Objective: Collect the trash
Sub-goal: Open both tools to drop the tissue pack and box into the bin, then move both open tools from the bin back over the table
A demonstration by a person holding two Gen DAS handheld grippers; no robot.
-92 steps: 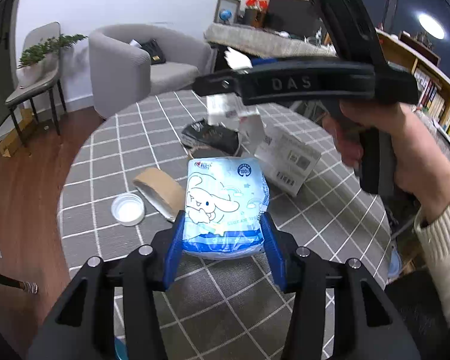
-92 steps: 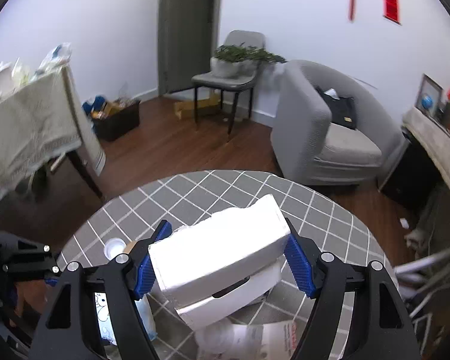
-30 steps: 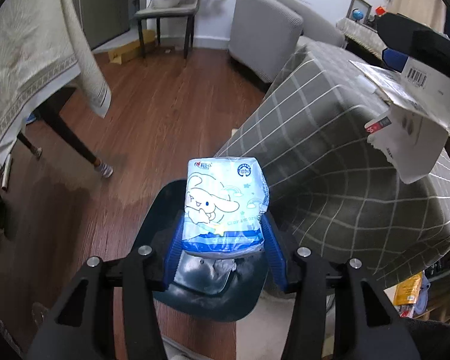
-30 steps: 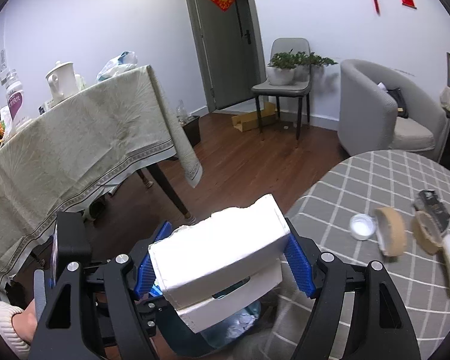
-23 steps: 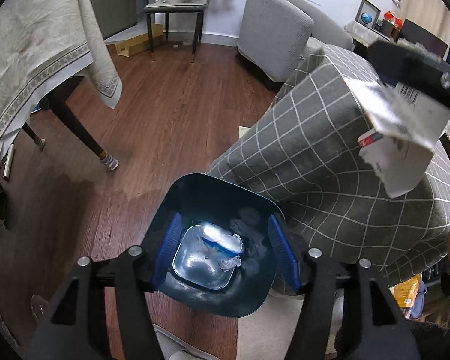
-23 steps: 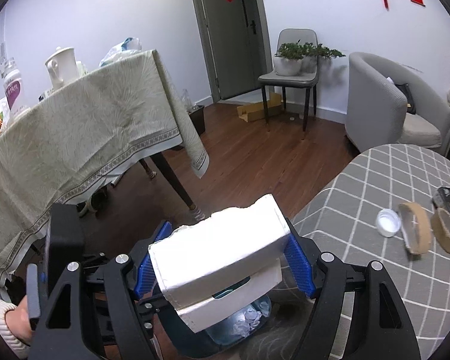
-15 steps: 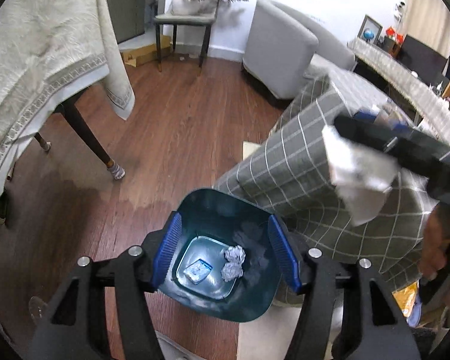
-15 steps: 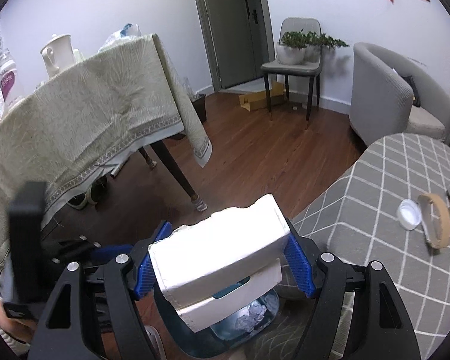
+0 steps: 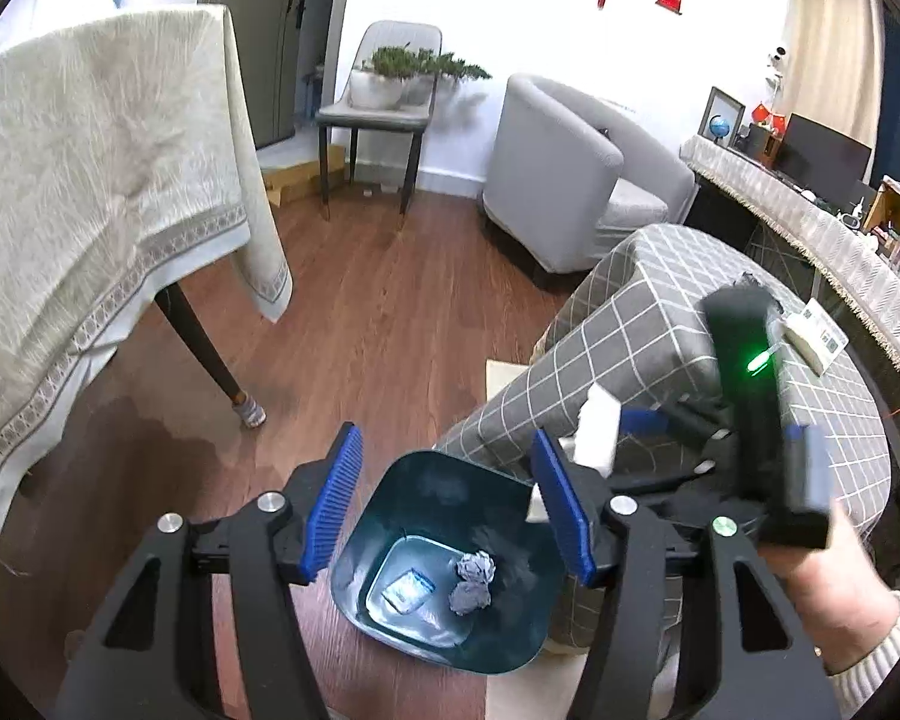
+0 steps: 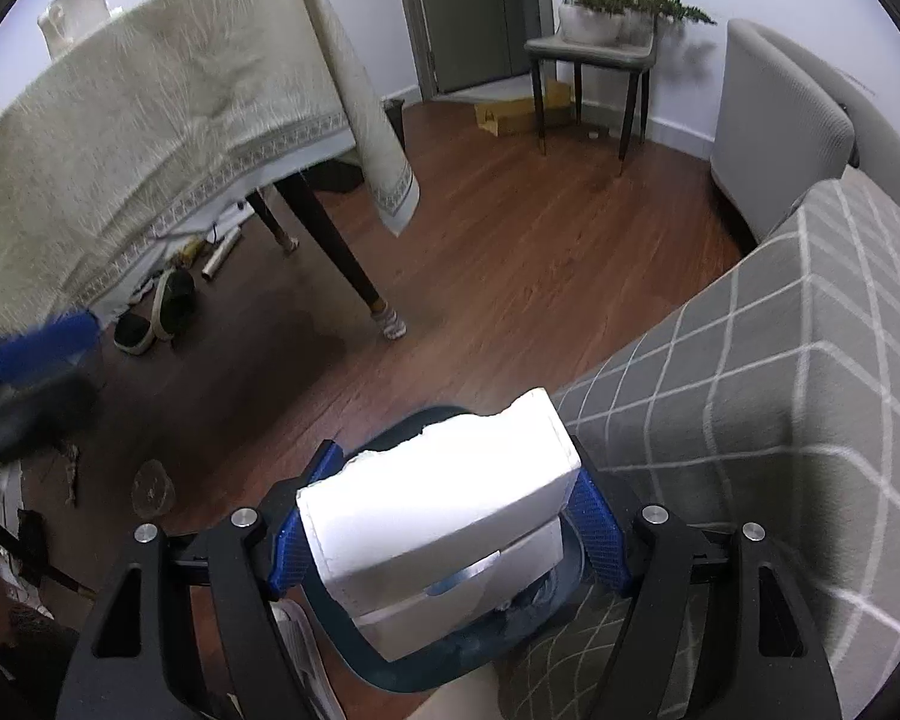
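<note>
A dark teal trash bin (image 9: pixel 498 498) stands on the wood floor beside the grey checked table. Inside lie the blue tissue pack (image 9: pixel 410 590) and crumpled grey paper (image 9: pixel 473 582). My left gripper (image 9: pixel 447 504) is open and empty above the bin. My right gripper (image 10: pixel 447 531) is shut on a torn white cardboard box (image 10: pixel 438 510) and holds it over the bin's rim (image 10: pixel 354 642). The right gripper also shows in the left wrist view (image 9: pixel 714 420), at the bin's right with the white box (image 9: pixel 597 435).
The grey checked table (image 9: pixel 660 312) is right of the bin, with a white box (image 9: pixel 810 333) on it. A cream-clothed table (image 9: pixel 90 192) with a dark leg (image 9: pixel 204 354) is to the left. A grey armchair (image 9: pixel 570 174) and a chair with a plant (image 9: pixel 390 96) stand behind.
My left gripper opened and dropped the blue tissue pack into the bin, then rose. My right gripper brought the white box down over the bin.
</note>
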